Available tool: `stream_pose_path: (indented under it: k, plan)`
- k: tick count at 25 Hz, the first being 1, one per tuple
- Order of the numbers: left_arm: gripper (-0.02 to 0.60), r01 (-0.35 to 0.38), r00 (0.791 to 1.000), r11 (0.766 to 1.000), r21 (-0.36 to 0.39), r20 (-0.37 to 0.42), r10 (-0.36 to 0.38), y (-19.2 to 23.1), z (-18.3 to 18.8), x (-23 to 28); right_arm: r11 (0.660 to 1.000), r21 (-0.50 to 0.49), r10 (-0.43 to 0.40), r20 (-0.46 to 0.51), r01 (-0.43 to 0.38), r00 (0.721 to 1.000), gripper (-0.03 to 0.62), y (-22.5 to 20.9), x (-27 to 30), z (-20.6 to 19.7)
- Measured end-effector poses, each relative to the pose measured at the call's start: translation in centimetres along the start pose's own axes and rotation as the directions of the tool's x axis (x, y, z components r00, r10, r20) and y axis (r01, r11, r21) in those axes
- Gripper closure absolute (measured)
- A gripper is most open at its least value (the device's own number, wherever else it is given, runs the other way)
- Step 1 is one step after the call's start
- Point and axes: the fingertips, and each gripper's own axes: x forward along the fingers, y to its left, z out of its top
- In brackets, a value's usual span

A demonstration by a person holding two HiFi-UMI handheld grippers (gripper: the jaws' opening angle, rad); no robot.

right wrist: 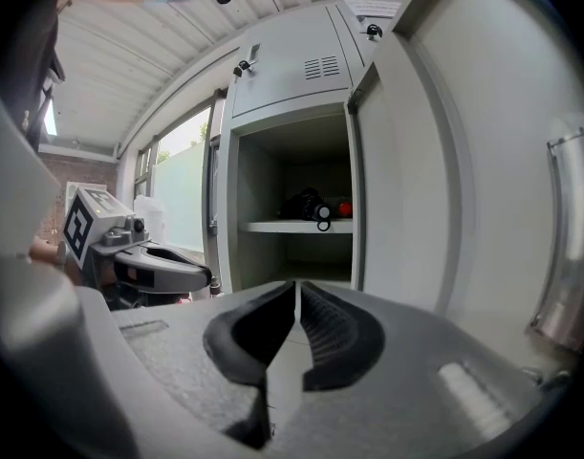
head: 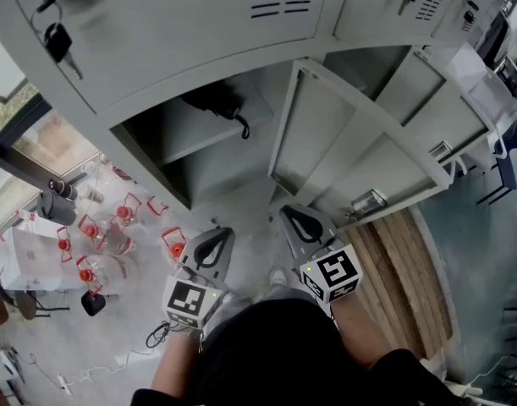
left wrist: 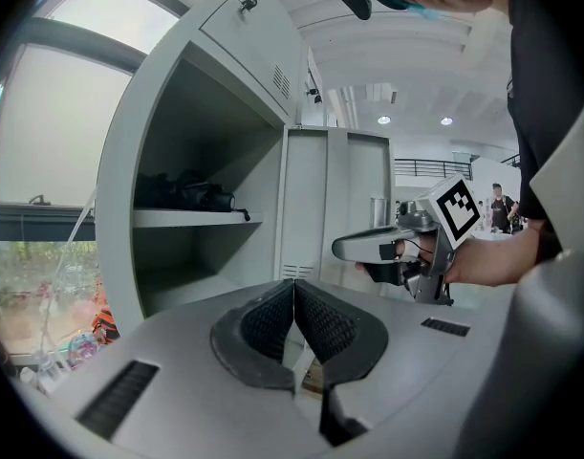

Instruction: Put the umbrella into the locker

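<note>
Umbrella (head: 214, 104): on locker (head: 228, 163) shelf; red patch seen only in right gripper view.
Left gripper (left wrist: 293, 290), right gripper (right wrist: 297, 290): jaws pressed together, empty.

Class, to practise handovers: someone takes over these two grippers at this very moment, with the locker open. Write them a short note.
Left gripper: shut, empty, held in front of the locker.
Right gripper: shut, empty, near the open door.
Umbrella: lies on the shelf inside the locker; neither gripper touches it.
Done: the umbrella is in the locker.
Left: probably only closing the door, if that is wanted.
</note>
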Motion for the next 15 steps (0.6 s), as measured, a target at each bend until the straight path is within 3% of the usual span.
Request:
stream_pose_path:
  k: [15]
  plan:
    - [0.571,-0.012,1.0,1.0,0.001,0.001,0.012,0.51,0.03,-0.11,1.0,0.008,0.015,0.001,-0.015,1.0,0.582,0.23,0.58,0.11]
